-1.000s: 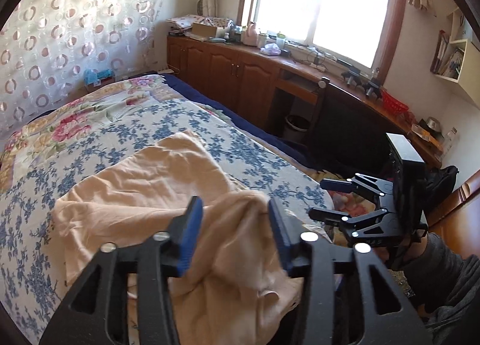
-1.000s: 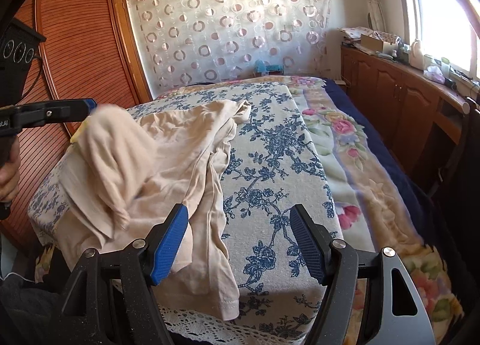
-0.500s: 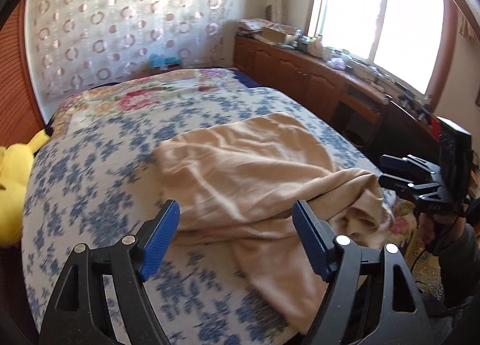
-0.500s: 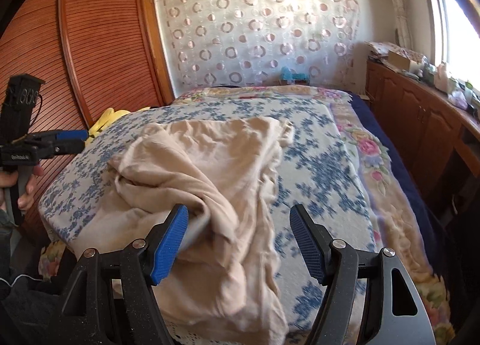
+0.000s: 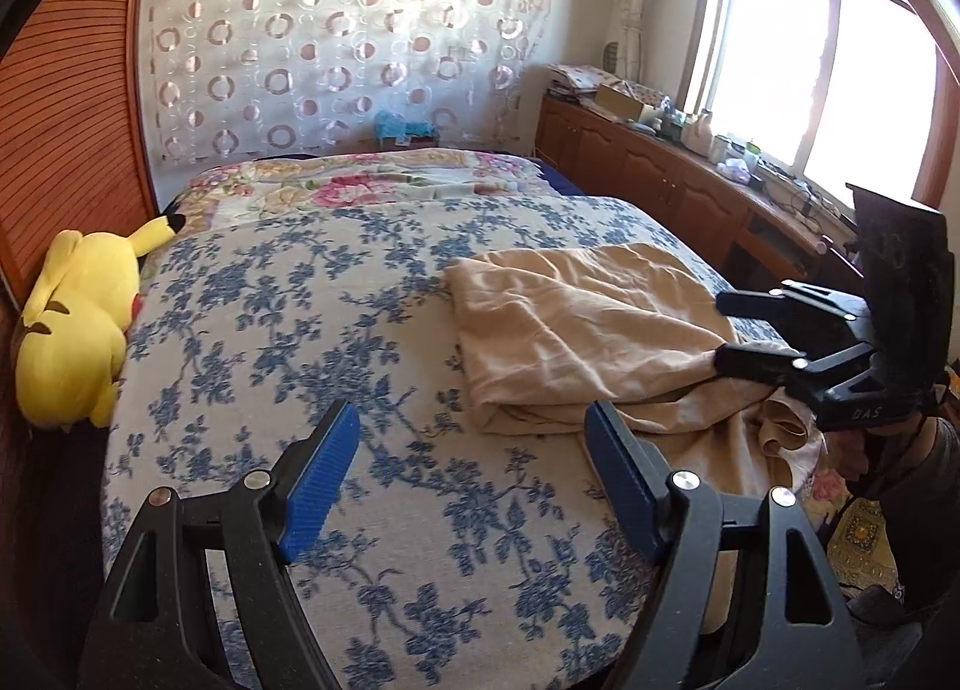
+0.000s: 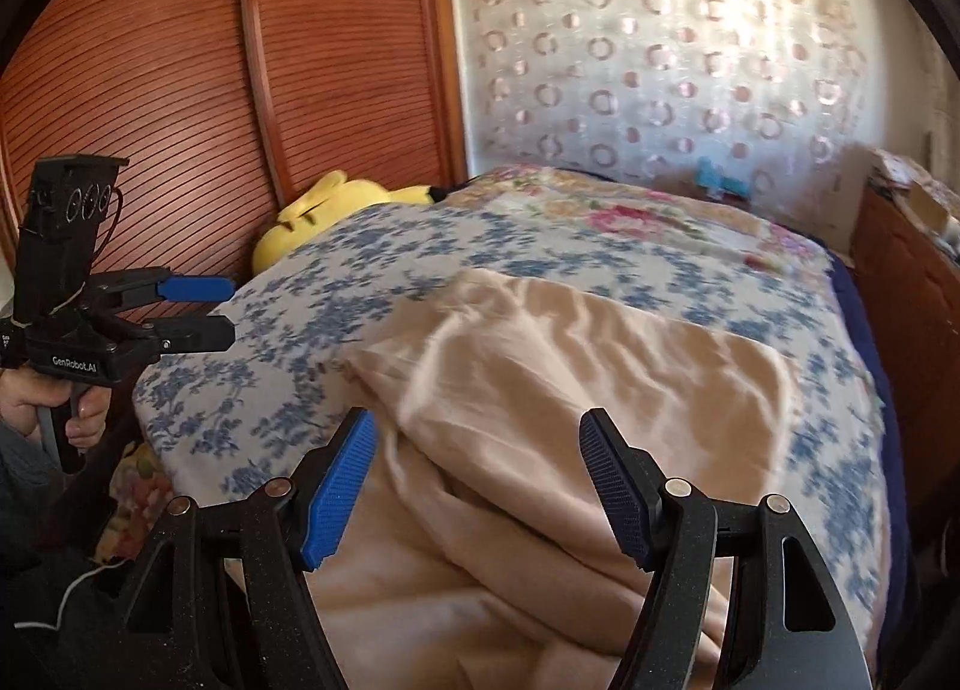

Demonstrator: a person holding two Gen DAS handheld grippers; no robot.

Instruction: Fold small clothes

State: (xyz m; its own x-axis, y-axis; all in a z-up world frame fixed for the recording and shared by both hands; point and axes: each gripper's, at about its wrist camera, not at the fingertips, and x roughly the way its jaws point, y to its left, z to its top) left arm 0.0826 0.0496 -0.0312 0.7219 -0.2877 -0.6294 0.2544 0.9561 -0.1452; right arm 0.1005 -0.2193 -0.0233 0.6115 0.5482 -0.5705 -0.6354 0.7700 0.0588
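Here, the left gripper (image 5: 471, 471) and right gripper (image 6: 477, 486) both gape empty over the crumpled beige cotton garment (image 5: 576, 330) on the blue-floral bedspread (image 5: 270, 330).

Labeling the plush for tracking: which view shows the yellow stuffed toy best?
Left wrist view: the yellow stuffed toy lies whole and sharp at the bed's left edge, against the brown slatted wardrobe. Right wrist view shows only its top past the bed edge, blurred.

Left gripper (image 5: 471, 477) dropped the beige garment (image 5: 576, 330), jaws wide now, pulled off to left. Cloth flopped down onto bed (image 5: 270, 330), bunched near right gripper (image 6: 477, 486).
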